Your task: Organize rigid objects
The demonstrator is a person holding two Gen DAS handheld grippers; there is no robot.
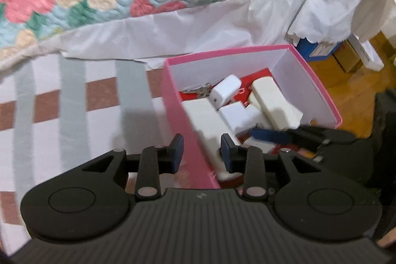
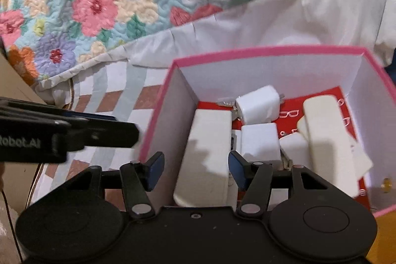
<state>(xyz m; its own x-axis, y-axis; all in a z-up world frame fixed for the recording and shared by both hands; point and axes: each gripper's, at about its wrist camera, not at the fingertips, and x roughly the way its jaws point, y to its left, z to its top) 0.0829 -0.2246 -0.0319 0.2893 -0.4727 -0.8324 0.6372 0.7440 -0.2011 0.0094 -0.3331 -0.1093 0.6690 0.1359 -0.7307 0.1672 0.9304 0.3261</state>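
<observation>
Most of the tidying looks done: the white chargers point(image 2: 258, 108) and blocks already lie inside the pink box point(image 2: 247, 51) on the striped bedsheet point(image 1: 74, 95). Both the left claw point(image 1: 201, 152) and right claw point(image 2: 195, 171) hang released, straddling its wall, grasping nothing.

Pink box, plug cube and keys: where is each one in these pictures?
Pink box point(image 2: 272, 51): right wrist view, on the pink top edge of its far wall.
Plug cube point(image 2: 257, 108): right wrist view, on its white front face.
Keys point(image 1: 201, 90): left wrist view, on the small metal bunch, blurred.
</observation>
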